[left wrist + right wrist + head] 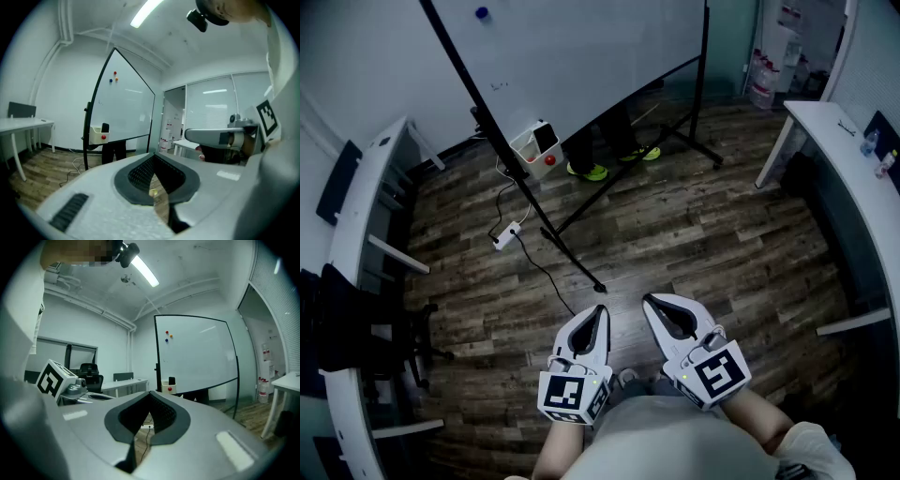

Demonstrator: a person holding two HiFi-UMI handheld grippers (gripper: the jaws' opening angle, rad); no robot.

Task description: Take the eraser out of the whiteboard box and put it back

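Eraser [546, 138] standing on end in the whiteboard box [525, 150], far across the room at the left leg of the whiteboard [581, 47], well apart from both grippers. Left gripper [602, 311] and right gripper [648, 300] held near the body, roughly level, fingers pressed together on nothing.

Step in hand, by the look of it: the approach. Best to walk close first, stepping round the power strip [507, 234] and its cable on the wooden floor [694, 225]. Then spread one set of fingers before reaching, come down over the box's open top, and pinch the eraser across its thin faces. Lift straight up, clear of the box walls, and return it the same way.

Eraser: dark, flat, rectangular, probably light and slightly soft on one face. Box: small, white, open-topped, hard-looking, with a round red spot [549, 159] on the front. Fingers: smooth grey shells with dark ribbed pads [140, 173], likely grippy enough for a gentle squeeze.
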